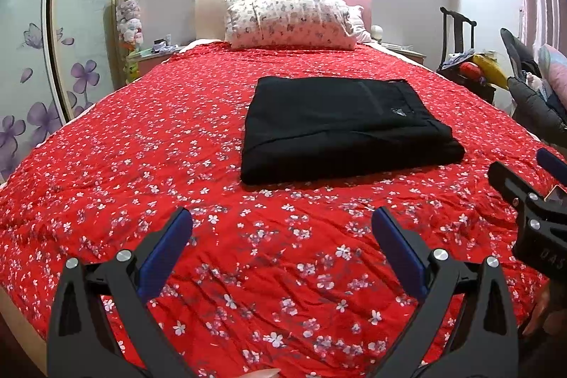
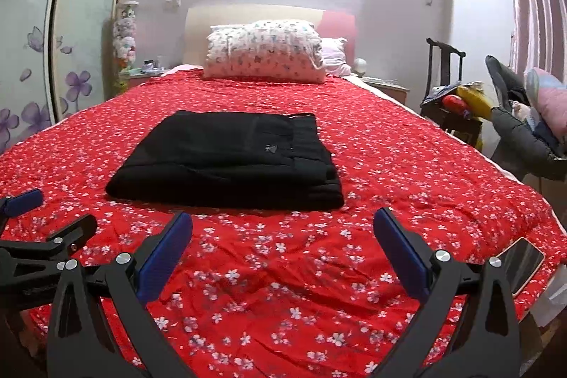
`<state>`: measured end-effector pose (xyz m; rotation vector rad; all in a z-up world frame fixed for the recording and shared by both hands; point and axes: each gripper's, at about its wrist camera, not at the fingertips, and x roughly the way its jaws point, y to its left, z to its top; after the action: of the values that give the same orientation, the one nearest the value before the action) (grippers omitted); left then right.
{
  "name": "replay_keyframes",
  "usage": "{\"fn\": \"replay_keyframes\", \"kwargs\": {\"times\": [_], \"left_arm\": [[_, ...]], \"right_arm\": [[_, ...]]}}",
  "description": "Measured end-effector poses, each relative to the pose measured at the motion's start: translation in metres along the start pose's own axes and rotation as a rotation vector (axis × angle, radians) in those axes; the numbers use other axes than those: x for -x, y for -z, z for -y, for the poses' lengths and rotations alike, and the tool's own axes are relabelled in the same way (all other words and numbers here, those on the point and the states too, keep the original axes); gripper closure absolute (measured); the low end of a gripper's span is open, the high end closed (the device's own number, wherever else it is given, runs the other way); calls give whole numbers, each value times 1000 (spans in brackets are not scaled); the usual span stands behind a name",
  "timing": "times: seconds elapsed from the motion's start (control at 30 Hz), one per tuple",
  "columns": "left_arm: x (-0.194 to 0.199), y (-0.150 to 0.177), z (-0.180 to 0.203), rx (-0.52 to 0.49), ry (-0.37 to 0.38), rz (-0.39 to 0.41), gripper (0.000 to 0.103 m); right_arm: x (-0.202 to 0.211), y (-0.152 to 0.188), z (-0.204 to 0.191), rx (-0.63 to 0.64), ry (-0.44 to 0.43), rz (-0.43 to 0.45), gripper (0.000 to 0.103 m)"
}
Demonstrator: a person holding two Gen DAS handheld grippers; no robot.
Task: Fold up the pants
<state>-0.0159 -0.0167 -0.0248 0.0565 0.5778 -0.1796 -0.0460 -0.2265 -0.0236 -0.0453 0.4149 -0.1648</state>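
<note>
Black pants point(image 1: 347, 126) point(image 2: 230, 162) lie folded into a neat rectangle on the red flowered bedspread point(image 1: 141, 165) point(image 2: 407, 172), a small grey logo facing up. My left gripper point(image 1: 281, 229) hovers open over the bedspread, short of the pants' near edge, nothing between its blue pads. My right gripper point(image 2: 283, 229) is open too, near the foot of the bed, with the pants ahead and to its left. Each gripper shows at the edge of the other's view: the right gripper point(image 1: 524, 179) and the left gripper point(image 2: 46, 211).
A patterned pillow point(image 1: 290, 20) point(image 2: 265, 50) leans on the headboard. A phone point(image 2: 522, 263) lies at the bed's right front corner. A wardrobe with purple flowers point(image 1: 42, 77) stands left; a chair piled with clothes point(image 2: 524, 119) stands right.
</note>
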Motion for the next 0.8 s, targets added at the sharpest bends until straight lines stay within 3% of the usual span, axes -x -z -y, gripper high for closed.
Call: {"fn": "replay_keyframes", "kwargs": {"times": [0.8], "left_arm": [[-3, 2, 5, -27, 0, -18, 2]], "right_arm": [[-6, 2, 9, -33, 2, -25, 1]]}}
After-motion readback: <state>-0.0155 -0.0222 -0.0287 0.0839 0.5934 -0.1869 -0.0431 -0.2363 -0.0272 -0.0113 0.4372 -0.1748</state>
